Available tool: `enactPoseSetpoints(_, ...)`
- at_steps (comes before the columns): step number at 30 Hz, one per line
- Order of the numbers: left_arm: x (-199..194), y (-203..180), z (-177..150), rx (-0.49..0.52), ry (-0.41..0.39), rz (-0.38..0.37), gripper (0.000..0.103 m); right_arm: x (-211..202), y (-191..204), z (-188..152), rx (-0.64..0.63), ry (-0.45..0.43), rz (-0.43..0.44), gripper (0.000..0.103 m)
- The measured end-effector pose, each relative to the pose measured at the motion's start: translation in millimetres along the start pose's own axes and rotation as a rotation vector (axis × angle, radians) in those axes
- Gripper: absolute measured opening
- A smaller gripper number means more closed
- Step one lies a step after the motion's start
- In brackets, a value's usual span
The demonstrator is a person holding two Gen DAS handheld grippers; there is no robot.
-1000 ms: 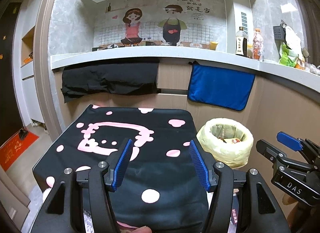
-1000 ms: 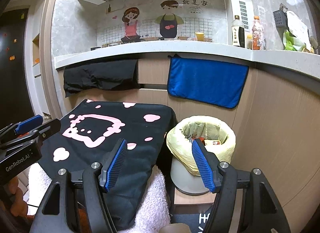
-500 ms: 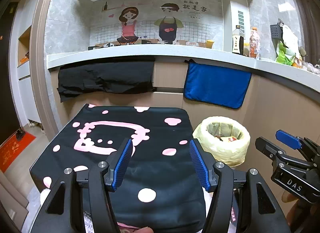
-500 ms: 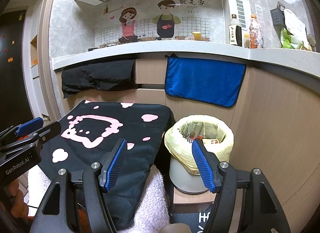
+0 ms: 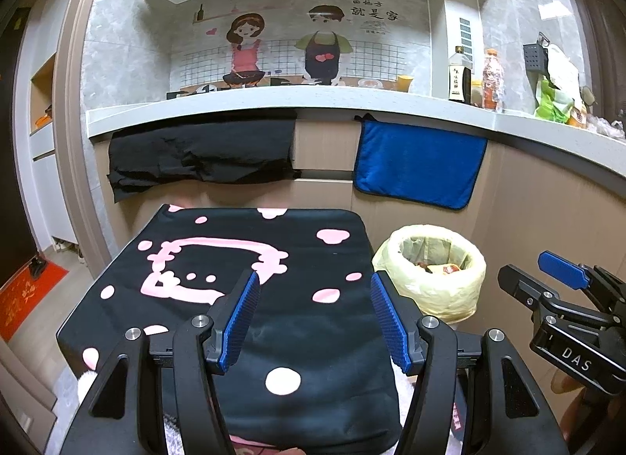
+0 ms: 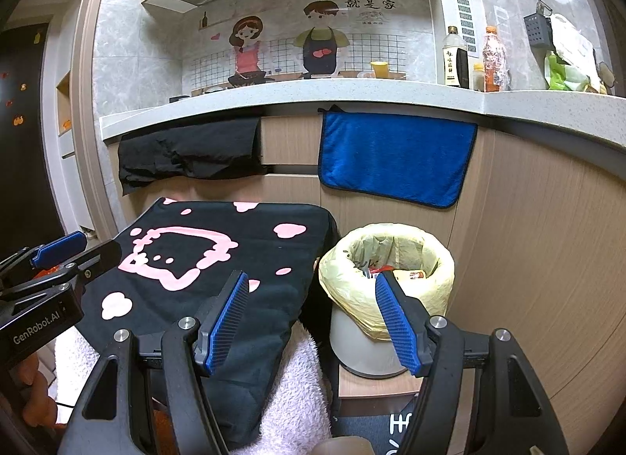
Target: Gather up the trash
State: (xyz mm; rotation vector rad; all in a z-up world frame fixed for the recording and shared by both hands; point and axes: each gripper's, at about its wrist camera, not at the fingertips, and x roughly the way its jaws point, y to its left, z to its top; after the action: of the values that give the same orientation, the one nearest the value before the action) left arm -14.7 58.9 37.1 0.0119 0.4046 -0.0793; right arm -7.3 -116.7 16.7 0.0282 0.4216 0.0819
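Where the black cloth with pink prints (image 5: 250,290) ends, a bin lined with a yellow bag (image 6: 387,279) stands just right, wrappers inside; a blue towel (image 6: 395,157) hangs above. Left gripper (image 5: 313,318) and right gripper (image 6: 313,322): jaws wide, empty.

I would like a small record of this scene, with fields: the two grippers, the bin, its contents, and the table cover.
left gripper: open, holds nothing, above the black cloth
right gripper: open, holds nothing, aimed between cloth and bin
trash bin: on the floor, right of the table, lined with a yellow bag
bin contents: some wrappers inside; kinds too small to tell
black cloth: pink cartoon print, covers the table top
loose trash on the cloth: none visible
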Motion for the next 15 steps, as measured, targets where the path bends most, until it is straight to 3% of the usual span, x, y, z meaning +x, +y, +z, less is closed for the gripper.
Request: enactPoseSetpoints(15,0.1,-1.1,-1.1,0.01,0.005,-0.022,0.06,-1.8,-6.2,-0.9,0.006,-0.003,-0.003,0.064)
